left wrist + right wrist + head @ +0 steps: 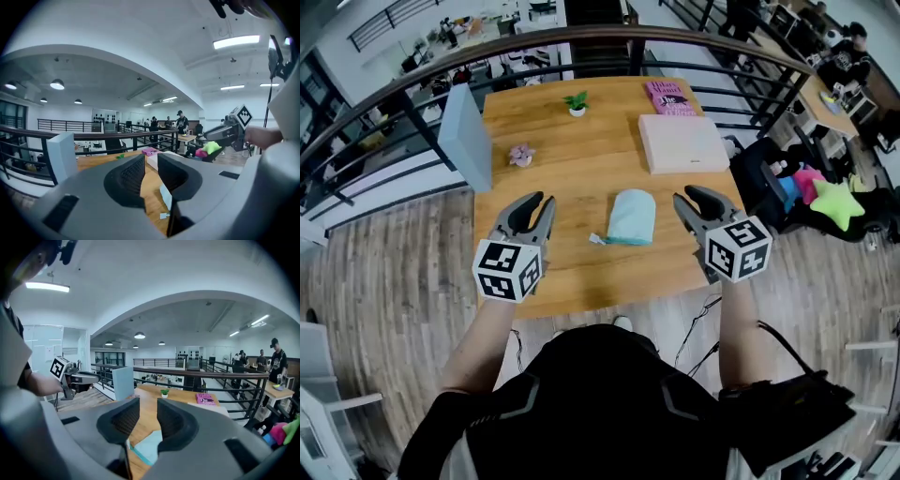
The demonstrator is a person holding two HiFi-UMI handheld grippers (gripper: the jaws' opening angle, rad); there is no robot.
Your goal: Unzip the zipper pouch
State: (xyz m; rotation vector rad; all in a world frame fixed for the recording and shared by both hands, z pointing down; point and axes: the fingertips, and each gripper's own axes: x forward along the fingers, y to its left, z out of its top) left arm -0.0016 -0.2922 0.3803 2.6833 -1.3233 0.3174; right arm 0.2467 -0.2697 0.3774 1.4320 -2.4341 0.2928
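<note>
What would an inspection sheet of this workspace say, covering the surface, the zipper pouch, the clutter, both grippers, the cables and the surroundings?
Surface: wooden table, no spills seen.
Job's things: light blue zipper pouch lies flat near the front edge, untouched; the zip's state is too small to tell.
Clutter: potted plant, pink book, white box, small flower ornament, upright grey panel at the left edge.
Grippers: left gripper and right gripper flank the pouch, raised off the table, jaws apart, nothing between them.
Cables: dark cable hangs below the table's near edge.
Surroundings: railing behind the table, plush toys at right, people far off.
</note>
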